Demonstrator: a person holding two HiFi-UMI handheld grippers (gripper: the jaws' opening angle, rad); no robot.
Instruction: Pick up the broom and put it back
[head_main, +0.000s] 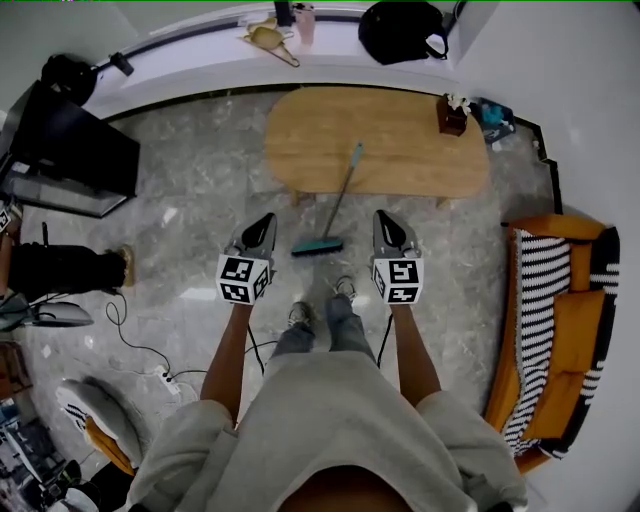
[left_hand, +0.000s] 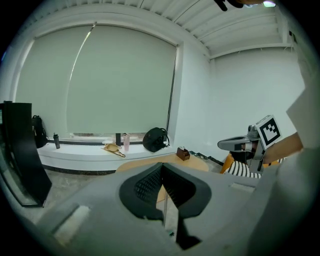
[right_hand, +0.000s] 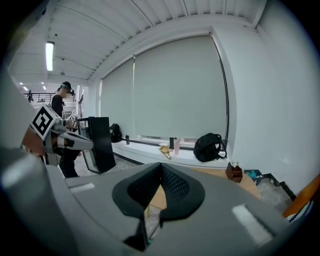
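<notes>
The broom has a thin handle that leans against the front edge of the wooden table. Its teal brush head rests on the grey marble floor. In the head view my left gripper hangs just left of the brush head, apart from it. My right gripper hangs just right of it, also apart. Both point toward the table. The jaws of each are shut with nothing between them, as the left gripper view and the right gripper view show.
A small brown box stands on the table's right end. An orange sofa with striped cushions lines the right wall. A black bag lies on the window ledge. A black cabinet, a person's legs and a power strip are at left.
</notes>
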